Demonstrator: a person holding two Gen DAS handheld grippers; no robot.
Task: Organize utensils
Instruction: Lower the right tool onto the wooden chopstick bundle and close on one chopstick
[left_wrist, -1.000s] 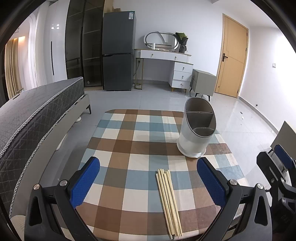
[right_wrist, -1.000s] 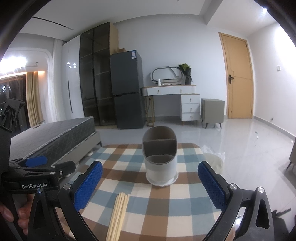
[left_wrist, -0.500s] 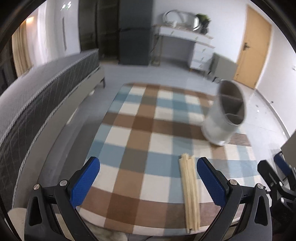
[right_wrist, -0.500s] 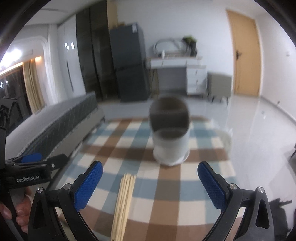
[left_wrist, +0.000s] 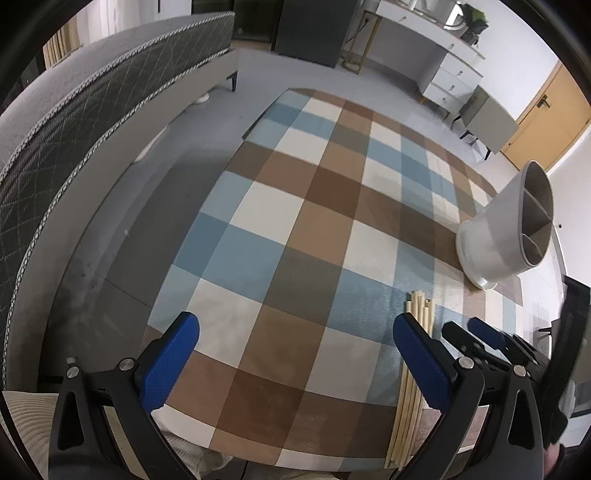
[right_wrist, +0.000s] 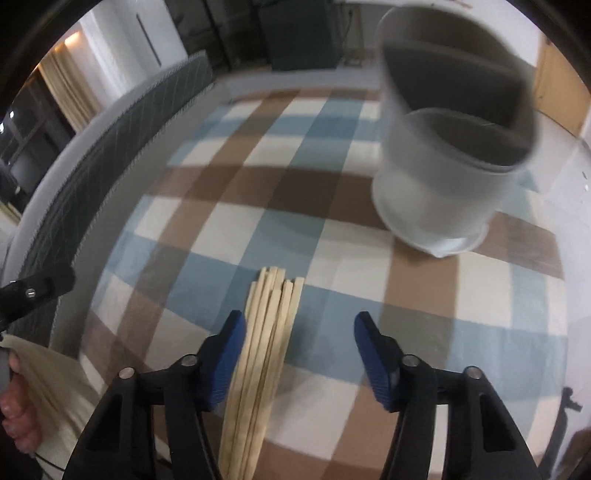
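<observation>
Right gripper (right_wrist: 299, 354), jaws just narrowing, still apart around chopsticks (right_wrist: 266, 332) near the holder (right_wrist: 443, 177); centre before squeezing. Left gripper (left_wrist: 295, 354) gapes empty.

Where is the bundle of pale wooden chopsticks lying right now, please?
In the right wrist view, the bundle of pale wooden chopsticks lies flat on the checked tablecloth at the near edge, between the right gripper jaws beside the left pad, short of the grey divided utensil holder.
</observation>
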